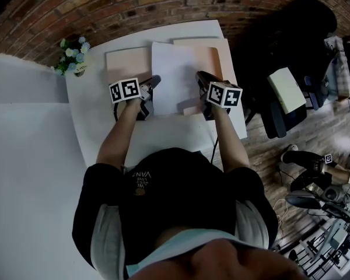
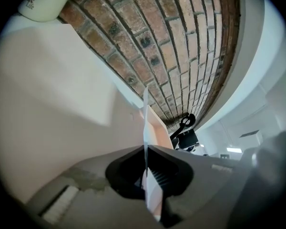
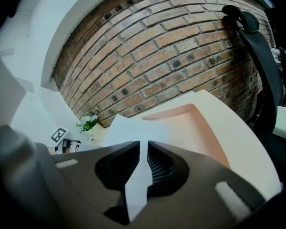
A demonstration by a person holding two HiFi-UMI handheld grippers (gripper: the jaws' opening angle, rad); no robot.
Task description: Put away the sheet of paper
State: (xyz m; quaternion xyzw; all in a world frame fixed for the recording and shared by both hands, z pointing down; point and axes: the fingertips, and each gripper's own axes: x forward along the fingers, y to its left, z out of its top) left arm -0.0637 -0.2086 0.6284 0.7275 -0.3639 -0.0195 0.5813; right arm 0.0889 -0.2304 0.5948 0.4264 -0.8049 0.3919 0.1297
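Observation:
A white sheet of paper (image 1: 175, 74) lies over the middle of the white table (image 1: 163, 136), partly on an open peach folder (image 1: 219, 56). My left gripper (image 1: 153, 81) is shut on the sheet's left edge. In the left gripper view the sheet (image 2: 145, 123) shows edge-on, pinched between the jaws of that gripper (image 2: 146, 175). My right gripper (image 1: 201, 77) holds the sheet's right edge. In the right gripper view the sheet (image 3: 128, 128) runs through the narrow slit between the jaws of that gripper (image 3: 143, 161), with the folder (image 3: 190, 128) beyond it.
A second peach folder (image 1: 125, 60) lies at the sheet's left. A small flower pot (image 1: 73, 54) stands at the table's far left corner. A brick wall (image 1: 134, 4) runs behind the table. A black chair (image 1: 291, 34) and clutter stand to the right.

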